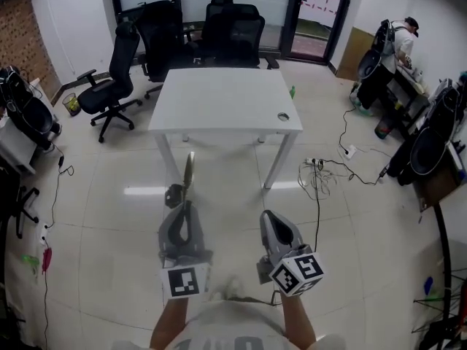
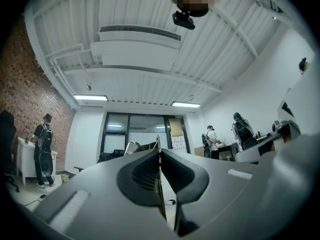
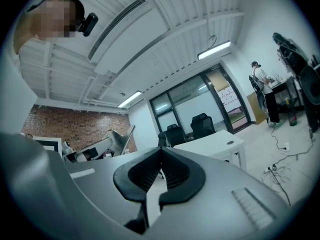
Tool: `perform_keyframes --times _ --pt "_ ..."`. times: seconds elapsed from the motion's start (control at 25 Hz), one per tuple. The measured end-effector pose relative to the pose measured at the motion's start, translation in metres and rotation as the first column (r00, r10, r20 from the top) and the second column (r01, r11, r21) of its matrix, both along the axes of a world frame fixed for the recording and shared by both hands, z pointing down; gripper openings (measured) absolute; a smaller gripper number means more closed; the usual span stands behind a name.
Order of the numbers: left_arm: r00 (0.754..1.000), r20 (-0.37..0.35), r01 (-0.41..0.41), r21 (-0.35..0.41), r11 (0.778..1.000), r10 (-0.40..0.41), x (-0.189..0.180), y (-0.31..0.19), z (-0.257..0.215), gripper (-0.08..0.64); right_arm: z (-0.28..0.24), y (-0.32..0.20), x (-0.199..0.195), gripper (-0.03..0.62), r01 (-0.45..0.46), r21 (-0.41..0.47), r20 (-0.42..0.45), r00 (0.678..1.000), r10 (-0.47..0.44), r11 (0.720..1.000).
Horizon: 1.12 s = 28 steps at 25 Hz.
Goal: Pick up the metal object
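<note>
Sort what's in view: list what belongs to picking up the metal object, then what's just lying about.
Part of the job:
- metal object, thin and flat
- left gripper, jaws shut on it
- right gripper, jaws together, nothing between them

Lying about:
- white table
- office chairs
- floor cables

Open floor (image 1: 222, 195) ahead; white table (image 1: 219, 97) and chairs (image 1: 233, 24) beyond
</note>
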<state>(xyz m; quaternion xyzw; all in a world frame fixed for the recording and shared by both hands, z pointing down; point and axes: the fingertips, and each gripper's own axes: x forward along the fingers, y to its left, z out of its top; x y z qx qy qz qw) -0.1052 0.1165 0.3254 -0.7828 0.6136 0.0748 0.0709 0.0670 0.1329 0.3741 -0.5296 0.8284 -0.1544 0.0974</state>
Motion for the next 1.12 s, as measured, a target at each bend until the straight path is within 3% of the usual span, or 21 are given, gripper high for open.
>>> perform_keyframes --times 0.28,0.44,1.12 --pt "1.0 -0.004 -0.007 0.022 1.0 0.007 -0.004 0.024 -0.008 0.005 -0.005 0.015 -0.011 0.011 -0.018 0.018 -0.097 0.995 0.02 1.0" --pt "0.999 0.035 -0.023 0.031 0.999 0.022 0.001 0.033 -0.009 0.005 -0.007 0.019 -0.011 0.011 -0.027 0.019 -0.073 0.997 0.028 0.999" --pt "1.0 -0.002 -0.026 -0.042 0.999 0.026 0.0 0.029 0.009 0.005 -0.012 0.034 0.0 0.011 -0.056 0.031 -0.082 0.995 0.059 0.998"
